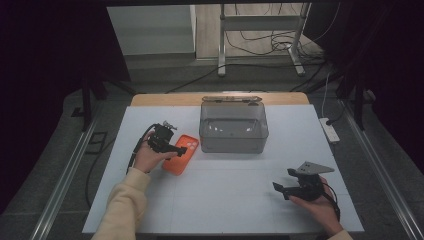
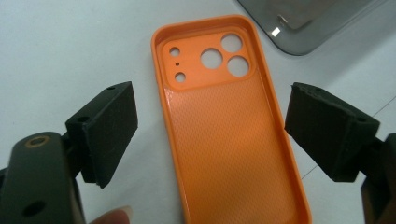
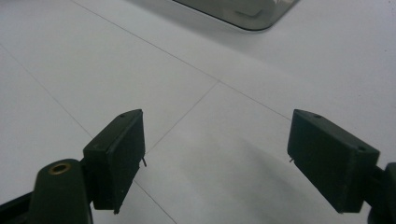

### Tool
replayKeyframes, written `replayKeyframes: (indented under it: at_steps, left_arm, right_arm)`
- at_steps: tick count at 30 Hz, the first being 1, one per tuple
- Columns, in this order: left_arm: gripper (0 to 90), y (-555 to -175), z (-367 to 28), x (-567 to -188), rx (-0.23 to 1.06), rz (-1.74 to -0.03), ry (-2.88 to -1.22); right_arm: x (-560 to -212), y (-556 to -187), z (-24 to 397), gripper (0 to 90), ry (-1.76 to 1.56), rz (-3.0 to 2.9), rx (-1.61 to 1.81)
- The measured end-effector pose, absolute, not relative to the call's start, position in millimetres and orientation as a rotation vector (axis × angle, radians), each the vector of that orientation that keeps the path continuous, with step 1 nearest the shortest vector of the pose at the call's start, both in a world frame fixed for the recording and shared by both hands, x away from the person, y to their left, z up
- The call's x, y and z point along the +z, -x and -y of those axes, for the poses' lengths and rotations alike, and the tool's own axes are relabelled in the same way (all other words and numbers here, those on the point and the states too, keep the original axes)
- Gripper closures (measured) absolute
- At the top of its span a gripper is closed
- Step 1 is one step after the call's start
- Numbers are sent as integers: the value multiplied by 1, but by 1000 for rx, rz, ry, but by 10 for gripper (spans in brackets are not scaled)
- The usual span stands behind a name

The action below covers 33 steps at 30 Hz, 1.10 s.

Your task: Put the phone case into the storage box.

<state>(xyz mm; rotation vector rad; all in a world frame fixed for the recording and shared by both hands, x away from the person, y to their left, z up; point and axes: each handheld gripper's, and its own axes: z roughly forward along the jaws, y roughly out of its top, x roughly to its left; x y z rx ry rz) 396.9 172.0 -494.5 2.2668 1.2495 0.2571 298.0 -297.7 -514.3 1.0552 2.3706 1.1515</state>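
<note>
Nearest the lens: my left gripper's [image 2: 210, 135] two black jaws, spread wide, one to each side of the orange phone case [image 2: 229, 126]. Neither pad touches it; there is white table in the gap on both sides. A fingertip of my own shows at the bottom edge, below the left jaw.

Orange phone case: lies flat on the white table [image 1: 225, 190], open side up, inner face textured. Camera cut-outs at the far end: three large holes, two smaller, one tiny dot. From the high view the case [image 1: 181, 154] sits left of centre on the table, just beside the front left corner of the grey bin, apart from it. My left gripper [image 1: 176, 148] hangs over its left edge, left hand [image 1: 147, 157] wrapped behind.

Grey translucent bin [image 1: 233, 127]: stands at the middle of the table toward the far side, its interior looks bare, some latch or hinge on its back rim. One rounded corner [image 2: 303, 28] shows beyond the case in the left gripper view.

My right gripper [image 1: 284, 189]: well apart from the case, near the front right of the table, in my right hand [image 1: 320, 205]. Jaws spread wide, nothing between them, just white tabletop with thin seam lines. Grey three-cornered plate on top. A corner of the bin [image 3: 243, 11] sits at the far edge of the right gripper view.

Beyond the table: grey floor, cables, a metal stand.
</note>
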Motion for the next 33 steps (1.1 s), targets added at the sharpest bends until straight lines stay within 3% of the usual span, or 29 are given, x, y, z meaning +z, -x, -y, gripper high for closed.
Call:
replayKeyframes:
  at_steps: [19,33]
  left_arm:
    - [225,-402,-180,-504,238,-1317,-2276]
    - [405,-405,-184,-508,232,-1380,-2279]
  right_arm:
    - [-514,-298,298,194,-1056,-2374,1142]
    - [-515,-298,297,194,-1056,-2376,1135]
